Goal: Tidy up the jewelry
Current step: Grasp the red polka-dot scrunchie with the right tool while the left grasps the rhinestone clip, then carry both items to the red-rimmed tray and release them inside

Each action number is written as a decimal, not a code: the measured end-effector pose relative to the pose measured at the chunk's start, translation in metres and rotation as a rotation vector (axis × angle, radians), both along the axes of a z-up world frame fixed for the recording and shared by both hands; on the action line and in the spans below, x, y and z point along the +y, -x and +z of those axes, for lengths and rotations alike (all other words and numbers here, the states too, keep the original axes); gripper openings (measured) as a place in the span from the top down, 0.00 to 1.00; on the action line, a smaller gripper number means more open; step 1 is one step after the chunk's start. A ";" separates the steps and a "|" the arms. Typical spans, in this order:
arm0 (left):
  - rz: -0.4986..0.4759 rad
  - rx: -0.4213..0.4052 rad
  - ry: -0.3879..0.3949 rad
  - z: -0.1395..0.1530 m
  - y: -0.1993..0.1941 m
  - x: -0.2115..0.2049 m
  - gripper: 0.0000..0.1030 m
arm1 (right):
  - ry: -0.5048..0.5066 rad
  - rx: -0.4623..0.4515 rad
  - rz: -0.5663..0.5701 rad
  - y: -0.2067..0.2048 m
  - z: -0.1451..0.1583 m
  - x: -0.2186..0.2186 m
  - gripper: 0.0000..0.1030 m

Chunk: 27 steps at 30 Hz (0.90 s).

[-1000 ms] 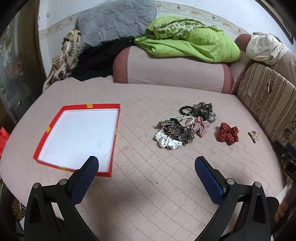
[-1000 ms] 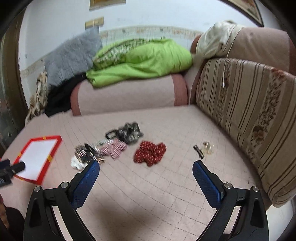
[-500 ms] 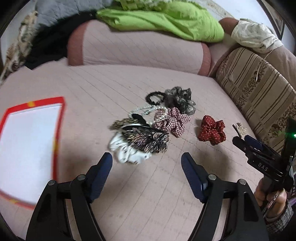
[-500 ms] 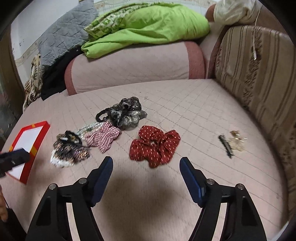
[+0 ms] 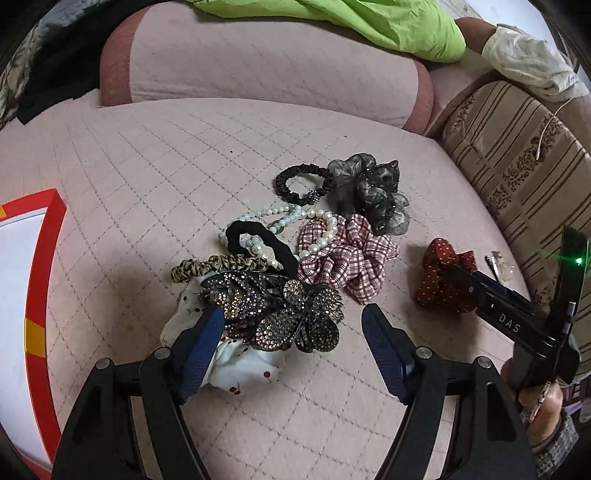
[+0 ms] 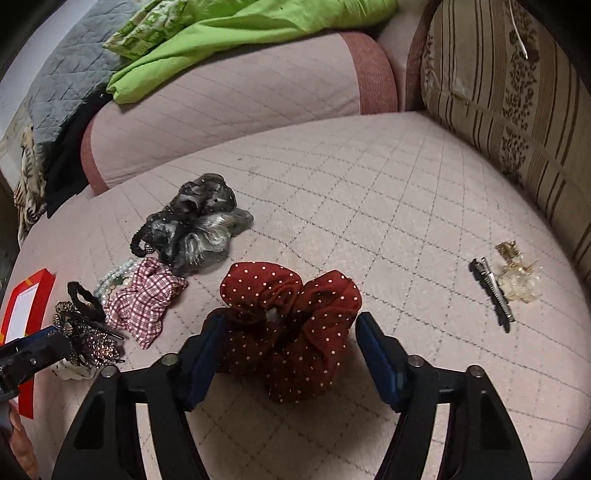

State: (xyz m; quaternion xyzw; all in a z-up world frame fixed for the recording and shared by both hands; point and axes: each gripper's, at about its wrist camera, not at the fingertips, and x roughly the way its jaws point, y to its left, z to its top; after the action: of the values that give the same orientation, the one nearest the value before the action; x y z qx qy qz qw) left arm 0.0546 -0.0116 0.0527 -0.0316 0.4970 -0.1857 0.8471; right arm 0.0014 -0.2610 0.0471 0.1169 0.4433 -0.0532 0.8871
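My left gripper [image 5: 293, 325] is open, its fingers on either side of a dark rhinestone flower hair clip [image 5: 280, 314] that lies on a white scrunchie [image 5: 236, 362]. Behind lie a plaid scrunchie [image 5: 347, 254], a pearl string [image 5: 295, 218], a black hair tie [image 5: 299, 182] and a grey scrunchie [image 5: 369, 188]. My right gripper [image 6: 286, 334] is open around a red polka-dot scrunchie [image 6: 291, 317], which also shows in the left wrist view [image 5: 439, 280]. A red-rimmed white tray [image 5: 22, 280] sits at the left.
A black hair clip [image 6: 493, 290] and a clear gold clip [image 6: 517, 277] lie to the right near the striped sofa back [image 6: 517, 96]. A pink bolster [image 5: 258, 66] with green bedding [image 6: 229, 33] lines the back.
Both grippers have moved forward and down toward the pile. The left now straddles the rhinestone clip and the right straddles the red scrunchie. The tray has slid to the left edge of view.
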 end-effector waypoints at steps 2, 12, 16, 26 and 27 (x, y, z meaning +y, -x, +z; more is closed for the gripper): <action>-0.009 0.004 -0.022 -0.002 0.000 -0.002 0.68 | -0.011 0.020 0.003 -0.002 -0.004 0.000 0.73; -0.003 -0.058 0.050 0.046 0.039 0.018 0.97 | -0.075 -0.063 0.068 0.033 0.039 0.014 0.90; 0.027 -0.082 0.107 0.068 0.062 0.043 0.97 | -0.080 -0.112 0.129 0.053 0.071 0.034 0.90; 0.243 -0.171 0.111 0.116 0.089 0.177 0.97 | -0.132 -0.154 0.364 0.059 0.122 0.140 0.90; 0.267 -0.171 0.106 0.116 0.089 0.190 0.97 | -0.142 -0.149 0.392 0.058 0.124 0.155 0.90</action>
State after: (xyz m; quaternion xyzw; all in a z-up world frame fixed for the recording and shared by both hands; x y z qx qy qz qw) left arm -0.0346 0.1784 0.1686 -0.1261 0.4039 -0.0996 0.9006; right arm -0.0564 -0.1065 0.1709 0.0942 0.3932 0.1606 0.9004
